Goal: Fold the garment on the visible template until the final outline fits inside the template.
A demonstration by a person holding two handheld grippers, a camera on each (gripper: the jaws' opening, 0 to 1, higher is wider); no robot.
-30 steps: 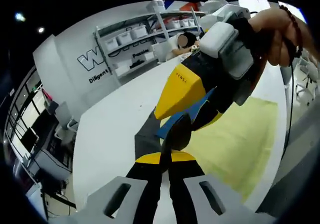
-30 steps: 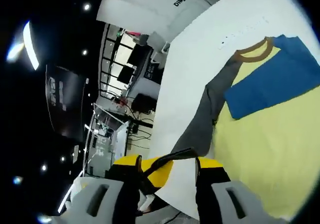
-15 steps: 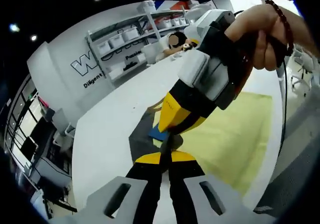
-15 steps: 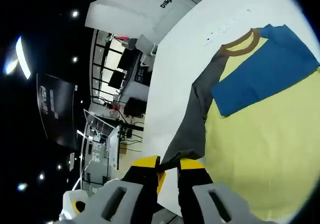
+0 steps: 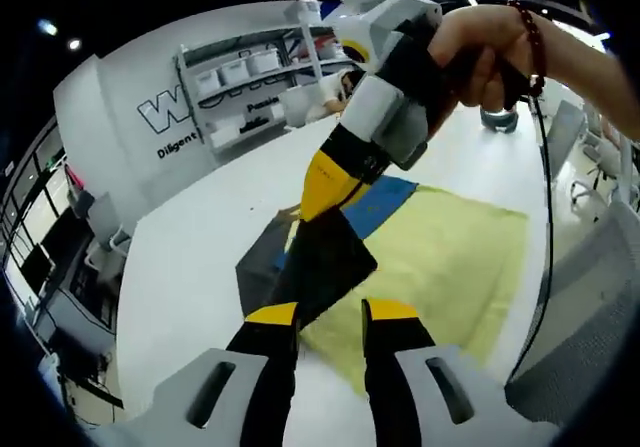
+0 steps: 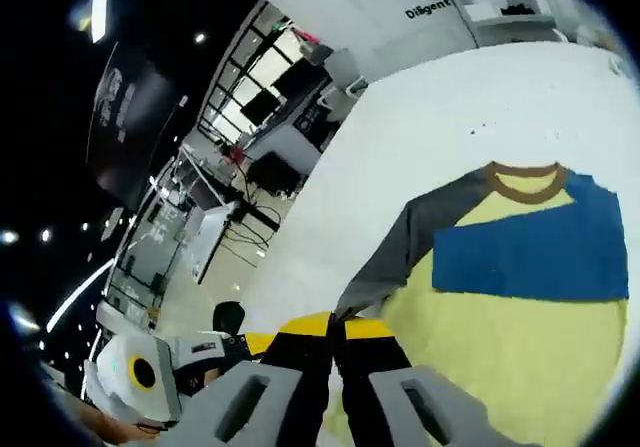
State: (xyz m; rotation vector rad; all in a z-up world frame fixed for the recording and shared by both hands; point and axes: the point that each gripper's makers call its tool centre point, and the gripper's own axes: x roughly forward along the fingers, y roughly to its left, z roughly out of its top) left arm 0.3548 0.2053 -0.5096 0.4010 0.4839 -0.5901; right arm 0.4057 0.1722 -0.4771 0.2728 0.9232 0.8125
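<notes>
The garment is a pale yellow shirt (image 6: 500,367) with a blue chest panel (image 6: 520,257), a brown collar (image 6: 525,179) and grey sleeves, lying flat on the white table (image 6: 440,127). My right gripper (image 6: 333,325) is shut on the cuff of the near grey sleeve (image 6: 395,257). In the left gripper view the right gripper (image 5: 305,215) comes down from the upper right in a person's hand (image 5: 490,37), and the dark sleeve (image 5: 320,267) hangs from its yellow jaws. My left gripper (image 5: 332,312) stands open just below that hanging fabric, over the shirt's near edge (image 5: 440,257).
Shelves with white bins (image 5: 250,67) and a lettered white wall stand behind the table. A grey chair (image 5: 590,287) sits off the table's right edge. Beyond the table's left edge lies a floor with desks and cables (image 6: 250,157).
My left gripper's jaws have parted and let go of the sleeve. The right gripper has shut on the cuff and lifted it, with the hand swinging up and leftward.
</notes>
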